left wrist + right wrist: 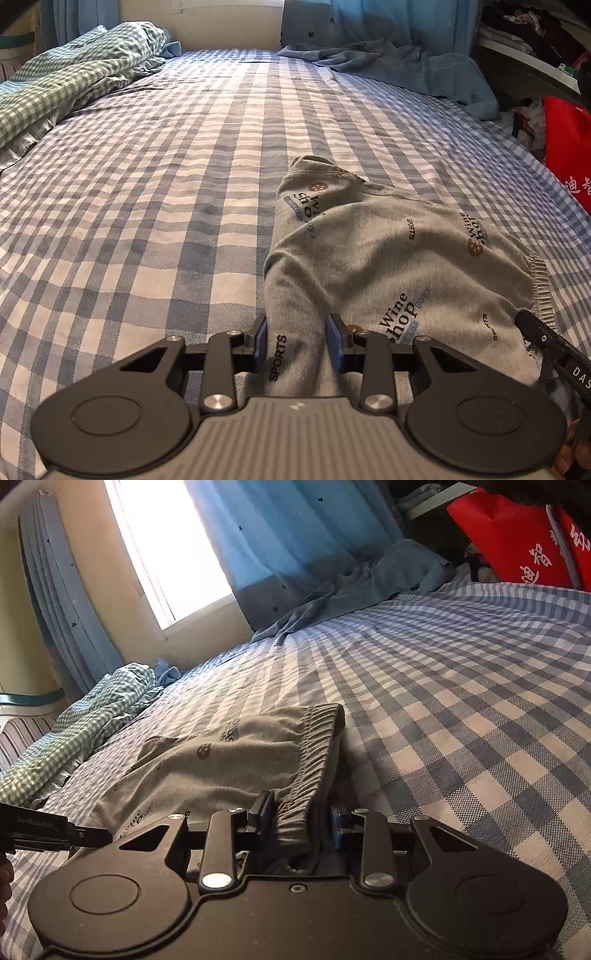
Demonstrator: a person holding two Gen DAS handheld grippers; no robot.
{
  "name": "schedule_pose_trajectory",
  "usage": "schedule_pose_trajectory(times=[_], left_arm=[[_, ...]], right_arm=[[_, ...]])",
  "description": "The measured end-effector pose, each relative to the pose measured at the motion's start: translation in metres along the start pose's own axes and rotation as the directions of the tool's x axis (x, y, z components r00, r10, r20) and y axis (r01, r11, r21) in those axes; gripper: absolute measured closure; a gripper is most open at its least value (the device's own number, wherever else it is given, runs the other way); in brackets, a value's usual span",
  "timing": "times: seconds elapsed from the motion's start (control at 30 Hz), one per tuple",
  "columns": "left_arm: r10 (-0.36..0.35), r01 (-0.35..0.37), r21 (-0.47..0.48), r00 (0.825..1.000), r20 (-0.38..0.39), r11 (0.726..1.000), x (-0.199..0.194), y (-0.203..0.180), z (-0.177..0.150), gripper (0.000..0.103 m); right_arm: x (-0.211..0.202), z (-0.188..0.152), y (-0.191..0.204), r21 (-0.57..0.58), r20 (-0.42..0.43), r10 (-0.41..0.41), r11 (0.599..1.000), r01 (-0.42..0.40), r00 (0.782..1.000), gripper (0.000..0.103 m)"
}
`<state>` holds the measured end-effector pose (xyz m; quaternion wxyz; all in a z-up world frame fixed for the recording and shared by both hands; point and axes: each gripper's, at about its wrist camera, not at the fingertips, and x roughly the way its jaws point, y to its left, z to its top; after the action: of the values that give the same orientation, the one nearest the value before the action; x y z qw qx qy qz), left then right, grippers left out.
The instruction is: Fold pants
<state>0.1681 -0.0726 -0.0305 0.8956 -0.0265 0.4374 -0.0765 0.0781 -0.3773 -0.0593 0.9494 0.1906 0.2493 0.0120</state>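
Between both tongs, pants (369, 258) lengthwise away.

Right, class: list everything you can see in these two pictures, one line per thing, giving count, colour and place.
Pants: one, grey with printed words, lying on the bed near both grippers.
Bed sheet: one, blue and white check, covering the bed.
Quilt: one, green and white check, bunched at the far left.
Blue garment: one, crumpled at the far right.
Curtains: blue with stars, beside the window.
Red bag: one, beside the bed.
Left gripper: black, fabric between its fingers.
Right gripper: black, at the waistband.
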Motion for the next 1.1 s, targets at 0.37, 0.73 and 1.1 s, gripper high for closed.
schedule_pose_trajectory(times=[0.37, 0.73, 1.1], left_arm=[[0.009, -0.009, -0.011, 1.0, 0.011, 1.0, -0.007, 0.0, 0.001, 0.08], [-0.041, 0.04, 0.015, 0.996, 0.076, 0.999, -0.031, -0.002, 0.008, 0.091], [-0.118, 0.102, 0.129, 0.986, 0.118, 0.986, -0.044, 0.013, 0.059, 0.091]], right_arm=[[-0.005, 0.001, 0.003, 0.038, 0.029, -0.015, 0.999, 0.014, 0.999, 0.075], [-0.032, 0.023, 0.033, 0.034, 0.089, 0.042, 0.998, -0.045, 0.995, 0.083], [-0.012, 0.07, 0.082, -0.022, 0.101, 0.15, 0.989, -0.148, 0.984, 0.084]])
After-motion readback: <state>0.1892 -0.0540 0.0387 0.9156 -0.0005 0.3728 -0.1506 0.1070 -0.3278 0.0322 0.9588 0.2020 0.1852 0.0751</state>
